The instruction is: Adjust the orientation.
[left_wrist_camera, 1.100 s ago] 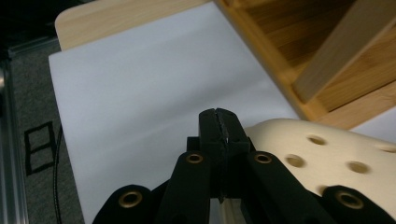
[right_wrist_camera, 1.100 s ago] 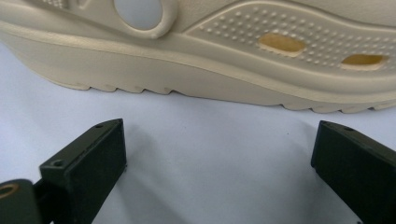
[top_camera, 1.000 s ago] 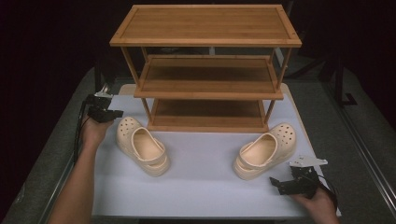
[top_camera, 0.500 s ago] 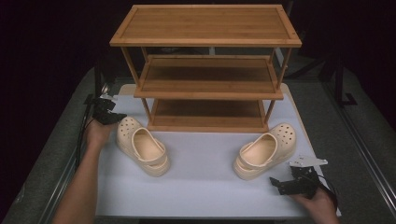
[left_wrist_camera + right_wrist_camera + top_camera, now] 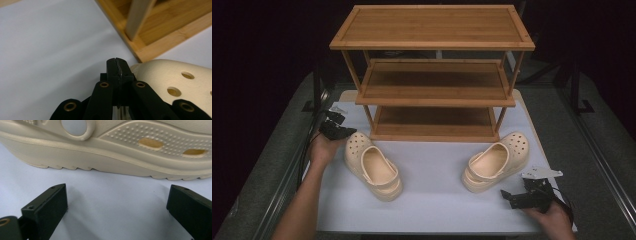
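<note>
left gripper view puts the left tool (image 5: 117, 65) clenched on nothing, jaws pressed together, the left clog (image 5: 175, 82) just beside its tip and the rack (image 5: 160, 32) ahead. right tool (image 5: 117, 207) is released, jaws spread wide, the right clog (image 5: 120, 147) lying on the bench (image 5: 112, 195) just beyond them, not touching.

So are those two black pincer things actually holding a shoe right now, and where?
No. The left gripper is shut on nothing beside the left clog's toe; the right gripper is open, short of the right clog's side.
</note>
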{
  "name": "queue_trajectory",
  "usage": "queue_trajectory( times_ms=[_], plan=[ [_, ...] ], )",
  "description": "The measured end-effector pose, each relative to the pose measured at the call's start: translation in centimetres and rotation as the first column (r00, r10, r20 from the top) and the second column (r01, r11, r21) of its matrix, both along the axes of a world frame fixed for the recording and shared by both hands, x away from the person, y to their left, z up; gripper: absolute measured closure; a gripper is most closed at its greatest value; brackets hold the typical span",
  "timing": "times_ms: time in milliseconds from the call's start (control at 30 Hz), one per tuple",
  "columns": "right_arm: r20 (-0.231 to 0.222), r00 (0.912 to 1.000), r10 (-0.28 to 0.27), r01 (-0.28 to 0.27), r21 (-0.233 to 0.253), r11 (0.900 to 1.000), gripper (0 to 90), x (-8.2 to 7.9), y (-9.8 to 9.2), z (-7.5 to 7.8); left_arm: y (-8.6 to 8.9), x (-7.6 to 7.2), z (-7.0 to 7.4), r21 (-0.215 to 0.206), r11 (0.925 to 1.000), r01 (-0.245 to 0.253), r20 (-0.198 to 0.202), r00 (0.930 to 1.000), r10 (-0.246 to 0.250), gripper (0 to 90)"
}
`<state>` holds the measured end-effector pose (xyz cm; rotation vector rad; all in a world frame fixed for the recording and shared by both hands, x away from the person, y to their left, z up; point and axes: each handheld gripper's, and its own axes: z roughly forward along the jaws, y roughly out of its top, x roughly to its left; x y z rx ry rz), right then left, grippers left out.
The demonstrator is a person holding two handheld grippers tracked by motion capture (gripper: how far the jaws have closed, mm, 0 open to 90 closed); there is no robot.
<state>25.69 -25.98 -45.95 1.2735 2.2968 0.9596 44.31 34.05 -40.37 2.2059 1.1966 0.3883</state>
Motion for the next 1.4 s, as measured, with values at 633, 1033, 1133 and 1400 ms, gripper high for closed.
queue_trajectory(
  times_ms=[633, 1033, 1133, 1400],
  plan=[
    [0.001, 1.0, 0.0, 0.0, -0.001, 1.0, 3.0, 0.0, 0.0, 0.0, -3.7, -4.2, -0.2, -0.01, 0.9981, 0.061, 0.013, 0.9981, -0.061, 90.0],
    [0.001, 1.0, 0.0, 0.0, 0.0, 1.0, 3.0, 0.0, 0.0, 0.0, -1.7, -5.5, 1.1, -0.03, 0.9993, 0.023, 0.043, 0.9988, -0.022, 90.0],
    [0.001, 1.0, 0.0, 0.0, -0.001, 1.0, 3.0, 0.0, 0.0, 0.0, -0.6, -7.6, 1.7, -0.034, 0.9993, 0.013, 0.066, 0.9978, -0.01, 90.0],
    [0.001, 1.0, 0.0, 0.0, -0.001, 1.0, 3.0, 0.0, 0.0, 0.0, 1.0, -13.2, 0.6, -0.056, 0.9985, -0.003, 0.075, 0.9972, 0.007, 90.0]
  ],
)
